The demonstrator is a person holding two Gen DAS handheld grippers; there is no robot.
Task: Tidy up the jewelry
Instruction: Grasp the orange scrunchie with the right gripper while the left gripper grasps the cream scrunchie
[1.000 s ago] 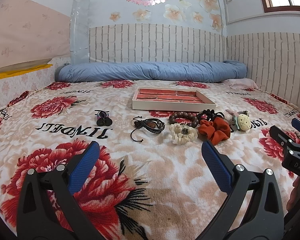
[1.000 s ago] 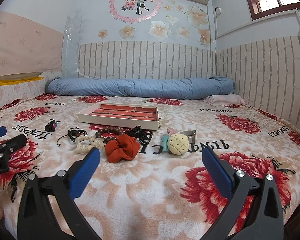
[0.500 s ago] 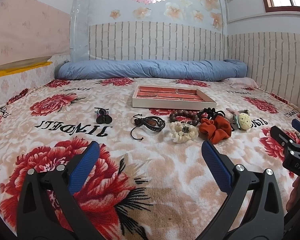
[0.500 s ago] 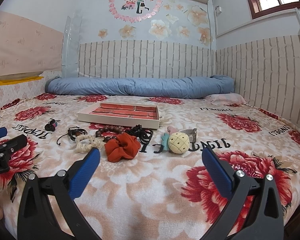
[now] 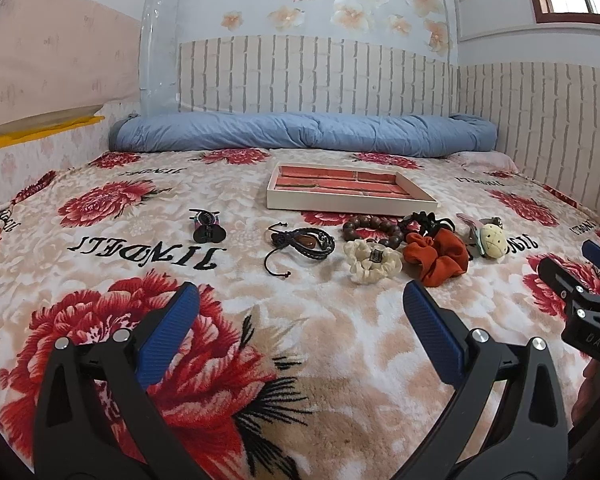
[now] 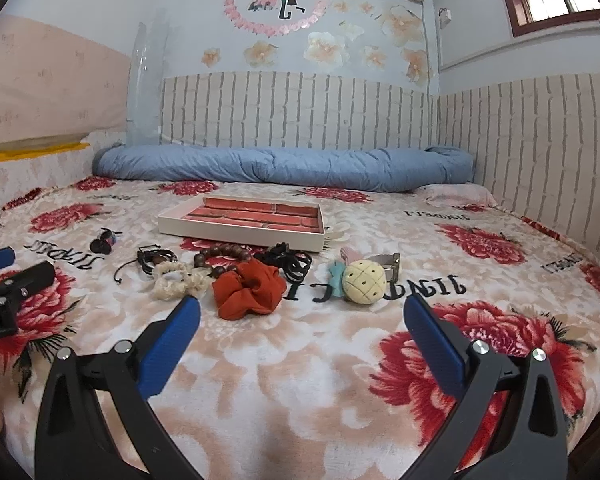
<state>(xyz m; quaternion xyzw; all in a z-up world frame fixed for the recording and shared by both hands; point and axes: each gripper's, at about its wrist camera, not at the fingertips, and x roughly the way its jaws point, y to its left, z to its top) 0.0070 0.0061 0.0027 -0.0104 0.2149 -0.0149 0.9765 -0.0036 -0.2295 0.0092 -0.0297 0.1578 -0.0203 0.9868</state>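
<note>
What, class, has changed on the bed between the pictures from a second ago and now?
Very little. Both wrist views shift slightly, so the hands drifted a touch; nothing was gripped or released. The left gripper and right gripper stay open and empty. The tray, orange scrunchie, bead bracelet, cream scrunchie and pineapple charm lie where they were.

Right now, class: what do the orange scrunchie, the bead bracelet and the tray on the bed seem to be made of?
Orange scrunchie: matte woven fabric, judging by its soft gathered folds.
Bead bracelet: probably wood, dark brown round beads with a dull sheen.
Tray: likely card or painted wood, with smooth cream walls; its red lining looks padded, perhaps velvet.
</note>
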